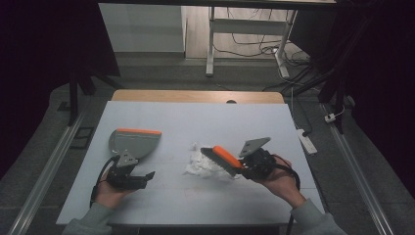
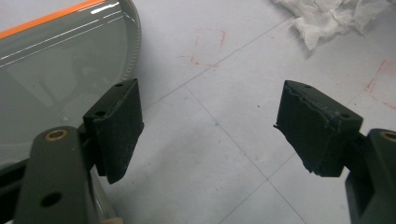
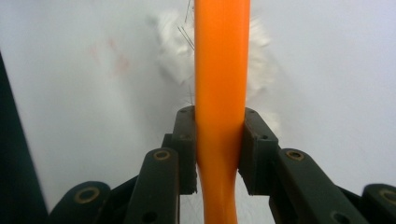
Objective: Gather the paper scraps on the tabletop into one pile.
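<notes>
Pinching the brush [image 1: 226,157], the right gripper [image 1: 243,165] is aimed at ten o'clock; tissue [image 1: 203,165] lies beneath, dustpan [image 1: 134,142] beyond, left gripper [image 1: 142,177] spread.

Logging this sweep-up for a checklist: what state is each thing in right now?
Brush: clamped by its orange handle, bristles on the paper.
Crumpled white paper: loose pile on the table.
Dustpan: lying flat, not gripped.
Left gripper: open, empty.
Right gripper: shut on the brush.

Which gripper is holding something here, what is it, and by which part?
The right gripper is shut on the brush, clamping its orange handle near the narrow end. The left gripper is open and holds nothing, beside the dustpan.
</notes>
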Action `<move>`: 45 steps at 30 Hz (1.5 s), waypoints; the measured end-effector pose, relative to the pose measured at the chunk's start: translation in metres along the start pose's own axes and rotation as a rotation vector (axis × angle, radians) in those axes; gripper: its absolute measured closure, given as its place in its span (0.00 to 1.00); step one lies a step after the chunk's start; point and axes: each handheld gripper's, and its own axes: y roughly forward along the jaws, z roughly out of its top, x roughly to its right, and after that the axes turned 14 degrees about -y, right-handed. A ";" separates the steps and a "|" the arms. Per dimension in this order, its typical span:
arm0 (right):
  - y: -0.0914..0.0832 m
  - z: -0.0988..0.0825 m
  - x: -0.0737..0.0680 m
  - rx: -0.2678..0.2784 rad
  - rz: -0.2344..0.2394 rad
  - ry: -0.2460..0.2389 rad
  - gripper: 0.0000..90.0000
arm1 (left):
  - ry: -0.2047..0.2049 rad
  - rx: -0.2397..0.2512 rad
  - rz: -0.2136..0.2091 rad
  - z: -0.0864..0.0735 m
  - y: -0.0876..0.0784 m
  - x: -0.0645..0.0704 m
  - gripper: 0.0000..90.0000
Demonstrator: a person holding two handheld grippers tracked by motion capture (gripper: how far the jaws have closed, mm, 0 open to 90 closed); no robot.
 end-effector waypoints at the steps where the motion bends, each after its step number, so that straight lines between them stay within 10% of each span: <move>1: -0.008 -0.003 0.002 0.016 -0.013 0.033 0.79 | 0.002 0.000 0.000 0.000 0.000 0.000 0.26; 6: -0.034 -0.019 0.010 -0.057 -0.107 0.226 0.79 | 0.000 0.005 -0.002 0.000 -0.001 0.001 0.26; 11: -0.014 -0.041 0.019 -0.199 -0.102 0.379 0.79 | 0.009 0.002 -0.005 0.001 -0.001 0.002 0.26; 15: 0.010 -0.041 0.020 -0.226 -0.082 0.397 0.79 | 0.004 0.005 -0.006 0.001 -0.001 0.002 0.26; 22: 0.039 -0.017 0.024 -0.124 -0.033 0.390 0.79 | 0.004 0.003 -0.002 0.001 0.000 0.001 0.26; 36: -0.015 -0.015 0.035 0.008 -0.128 0.412 0.79 | 0.008 0.001 -0.002 0.001 0.000 0.002 0.26; 45: 0.024 0.034 0.059 0.061 -0.062 0.355 0.79 | 0.007 0.002 0.000 0.001 0.000 0.002 0.26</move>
